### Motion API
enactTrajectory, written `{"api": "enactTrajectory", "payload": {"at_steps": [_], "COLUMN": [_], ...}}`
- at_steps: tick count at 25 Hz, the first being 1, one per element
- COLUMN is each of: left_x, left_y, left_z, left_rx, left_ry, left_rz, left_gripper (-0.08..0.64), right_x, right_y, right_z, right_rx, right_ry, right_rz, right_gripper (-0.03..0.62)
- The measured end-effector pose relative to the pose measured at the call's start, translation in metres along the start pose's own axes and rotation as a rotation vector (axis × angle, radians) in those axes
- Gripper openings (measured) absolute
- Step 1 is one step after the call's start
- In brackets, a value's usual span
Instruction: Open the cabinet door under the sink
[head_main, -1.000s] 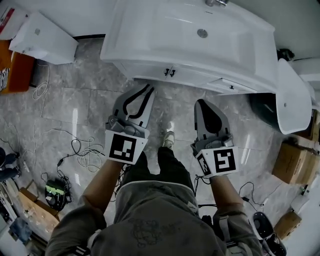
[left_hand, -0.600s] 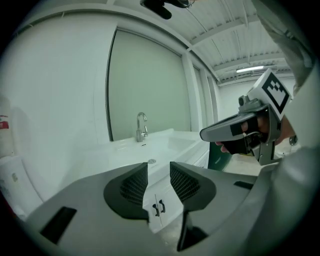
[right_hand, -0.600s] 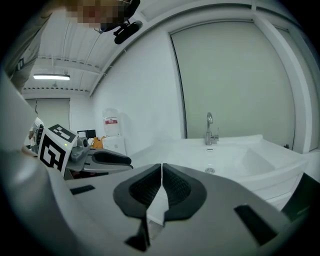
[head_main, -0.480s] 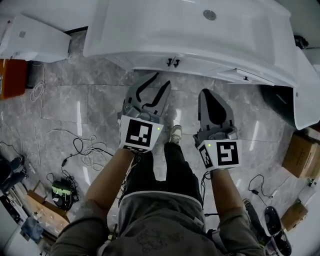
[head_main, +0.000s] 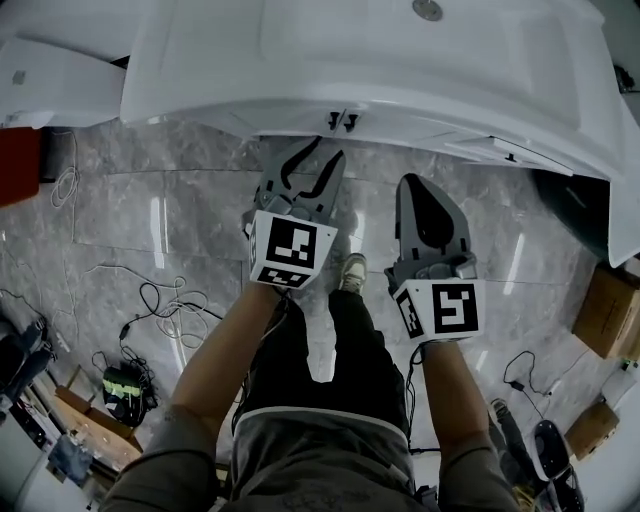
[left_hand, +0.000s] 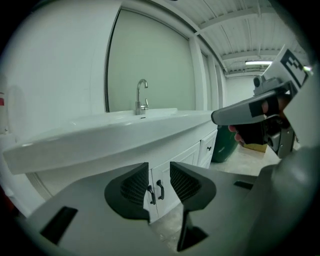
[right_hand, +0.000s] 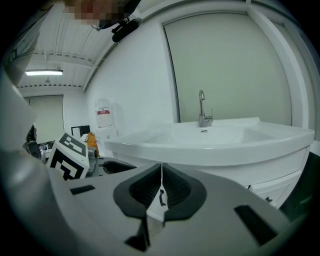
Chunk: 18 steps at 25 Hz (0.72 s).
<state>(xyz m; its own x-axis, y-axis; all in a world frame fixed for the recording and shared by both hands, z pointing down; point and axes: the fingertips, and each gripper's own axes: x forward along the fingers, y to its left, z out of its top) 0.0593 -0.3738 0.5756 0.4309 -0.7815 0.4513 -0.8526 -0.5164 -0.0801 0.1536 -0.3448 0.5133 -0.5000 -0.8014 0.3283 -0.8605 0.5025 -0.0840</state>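
Note:
The white sink (head_main: 380, 60) sits over a white cabinet whose two black door handles (head_main: 340, 121) show just under its front rim. My left gripper (head_main: 326, 152) is open and points at those handles from a short way off. In the left gripper view the handles (left_hand: 155, 191) appear in the gap of the left gripper (left_hand: 159, 175), which holds nothing. My right gripper (head_main: 408, 182) is shut and empty, to the right of the left one. In the right gripper view a handle (right_hand: 162, 198) shows through the slit of the right gripper (right_hand: 161, 170), under the sink (right_hand: 210, 140).
Loose cables (head_main: 170, 300) lie on the grey tiled floor at the left. Cardboard boxes (head_main: 605, 310) stand at the right and a dark green bin (left_hand: 225, 145) beside the cabinet. The person's legs and a shoe (head_main: 352, 272) are below the grippers. A tap (left_hand: 141, 97) rises from the sink.
Both grippers have sunk and come nearer the cabinet front. The sink has grown larger at the top of the head view, and the left gripper's tips now lie close under the handles.

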Motion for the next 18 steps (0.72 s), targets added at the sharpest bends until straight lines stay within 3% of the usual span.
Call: {"api": "enactTrajectory", "payload": {"at_steps": [9,14,18], "left_x": [0.061,0.088,0.108], "left_y": [0.005,0.013,0.018], "left_z": [-0.057,-0.101,-0.119], "left_rx": [-0.007,-0.108,-0.159], "left_ry": [0.062,0.14,0.135], "left_rz": [0.041,0.047,0.058], "left_gripper": [0.133,0.133,0.133], "right_x": [0.036,0.049,0.056], "right_y": [-0.016,-0.02,-0.025], "right_z": [-0.057,-0.091,-0.113], "right_rx": [0.016,0.072,0.086], "right_ry": [0.03,0.057,0.077], "right_rz": [0.006,0.01,0.003], "right_gripper": [0.031,0.031,0.031]}}
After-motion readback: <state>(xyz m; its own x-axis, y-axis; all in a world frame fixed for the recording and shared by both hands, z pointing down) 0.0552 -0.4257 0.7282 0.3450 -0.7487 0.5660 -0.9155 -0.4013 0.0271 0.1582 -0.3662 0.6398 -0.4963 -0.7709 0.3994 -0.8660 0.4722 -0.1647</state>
